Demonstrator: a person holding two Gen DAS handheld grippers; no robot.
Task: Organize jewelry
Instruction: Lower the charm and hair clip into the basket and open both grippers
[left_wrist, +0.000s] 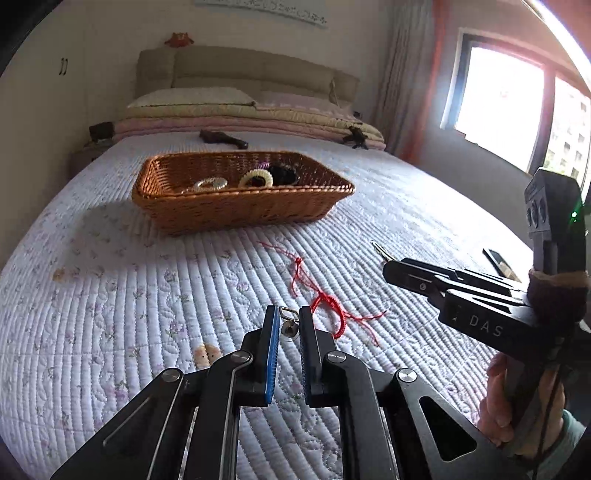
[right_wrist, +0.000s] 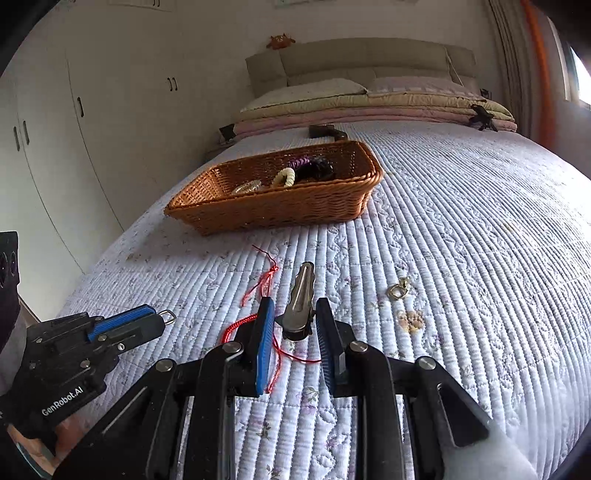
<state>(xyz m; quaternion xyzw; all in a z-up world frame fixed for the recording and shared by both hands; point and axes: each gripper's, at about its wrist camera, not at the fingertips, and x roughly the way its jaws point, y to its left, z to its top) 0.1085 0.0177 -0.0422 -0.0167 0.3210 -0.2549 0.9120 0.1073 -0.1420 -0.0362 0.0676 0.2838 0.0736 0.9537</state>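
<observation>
Bedroom interior. Bed with white quilted floral bedspread, beige padded headboard, stacked pillows. White wardrobe doors on one wall; bright window with curtain on the opposite side.

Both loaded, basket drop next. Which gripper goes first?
Right, marginally. Both carry: the left gripper pinches a metal ring, the right gripper a hair clip. In the left view, the right's jaws sit farther forward, toward the basket.
</observation>
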